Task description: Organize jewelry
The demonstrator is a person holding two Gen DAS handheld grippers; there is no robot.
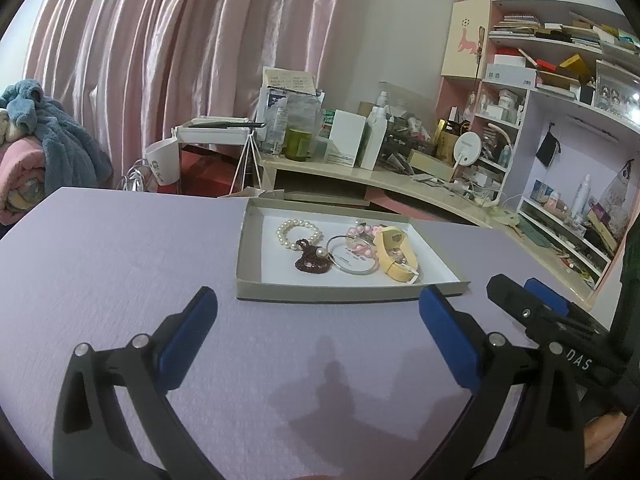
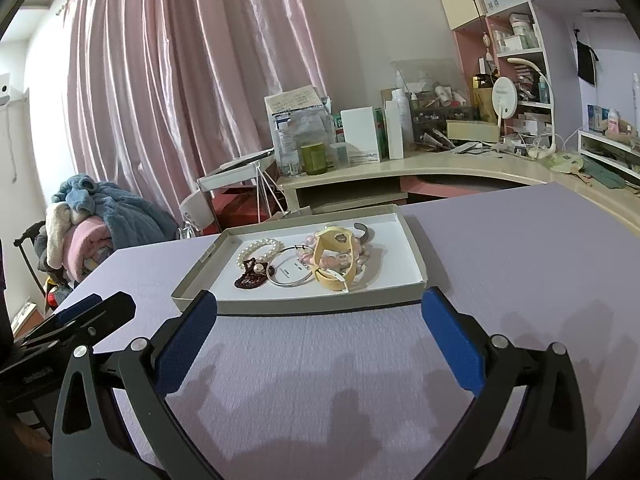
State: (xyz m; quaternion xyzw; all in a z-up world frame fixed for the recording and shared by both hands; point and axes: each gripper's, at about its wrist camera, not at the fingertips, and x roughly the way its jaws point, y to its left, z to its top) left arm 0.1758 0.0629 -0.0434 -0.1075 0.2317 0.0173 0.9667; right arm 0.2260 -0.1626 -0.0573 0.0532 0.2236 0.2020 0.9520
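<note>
A shallow grey cardboard tray (image 1: 280, 294) (image 2: 304, 304) lies on the lilac table. In it are a white pearl bracelet (image 1: 286, 232) (image 2: 256, 249), a dark red beaded piece (image 1: 310, 262) (image 2: 249, 278), a silver bangle (image 1: 352, 258) (image 2: 290, 274), pink beads (image 1: 360, 230) (image 2: 310, 256) and a yellow strap band (image 1: 396, 256) (image 2: 332, 260). My left gripper (image 1: 318, 308) is open and empty, just short of the tray's near wall. My right gripper (image 2: 320, 308) is open and empty, at the tray's near edge. The right gripper also shows in the left wrist view (image 1: 532, 304).
The lilac table (image 1: 120, 264) (image 2: 520, 248) stretches left and right of the tray. Behind it stands a cluttered desk (image 1: 360, 172) (image 2: 440, 164) with bottles and boxes, shelves (image 1: 560, 92) at right, a pink curtain (image 1: 180, 60) and a pile of clothes (image 2: 92, 224).
</note>
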